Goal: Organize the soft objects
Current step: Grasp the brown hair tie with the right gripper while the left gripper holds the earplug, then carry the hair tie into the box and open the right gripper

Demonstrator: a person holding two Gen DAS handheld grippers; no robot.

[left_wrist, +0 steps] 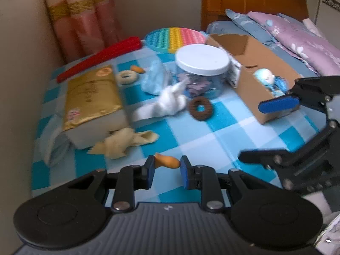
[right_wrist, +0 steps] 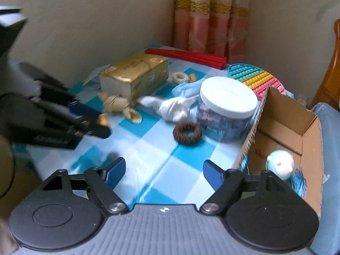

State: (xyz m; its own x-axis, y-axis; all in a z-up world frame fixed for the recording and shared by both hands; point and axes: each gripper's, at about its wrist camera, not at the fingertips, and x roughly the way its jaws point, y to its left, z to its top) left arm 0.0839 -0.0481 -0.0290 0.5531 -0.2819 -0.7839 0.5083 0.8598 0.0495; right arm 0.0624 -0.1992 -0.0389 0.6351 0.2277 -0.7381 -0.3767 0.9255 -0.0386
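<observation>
My left gripper (left_wrist: 166, 167) is shut on a small orange soft piece (left_wrist: 167, 162) above the blue checked cloth (left_wrist: 212, 140); in the right wrist view it (right_wrist: 102, 122) comes in from the left. My right gripper (right_wrist: 164, 172) stands open with nothing between its pads, next to the cardboard box (right_wrist: 297, 127). A blue-and-white plush toy (right_wrist: 280, 163) lies in that box. On the cloth lie a brown fuzzy ring (right_wrist: 187, 132), a white soft toy (right_wrist: 174, 106), a beige plush (right_wrist: 119, 104), a cream ring (right_wrist: 180, 77) and another orange piece (right_wrist: 193, 77).
A white-lidded jar (right_wrist: 228, 97) stands beside the box. A gold tissue pack (right_wrist: 136, 74), a red stick (right_wrist: 184, 55), a rainbow pop mat (right_wrist: 255, 78) and a pale blue bag (right_wrist: 184, 87) sit further back. Wall and curtain behind, a bed to the right.
</observation>
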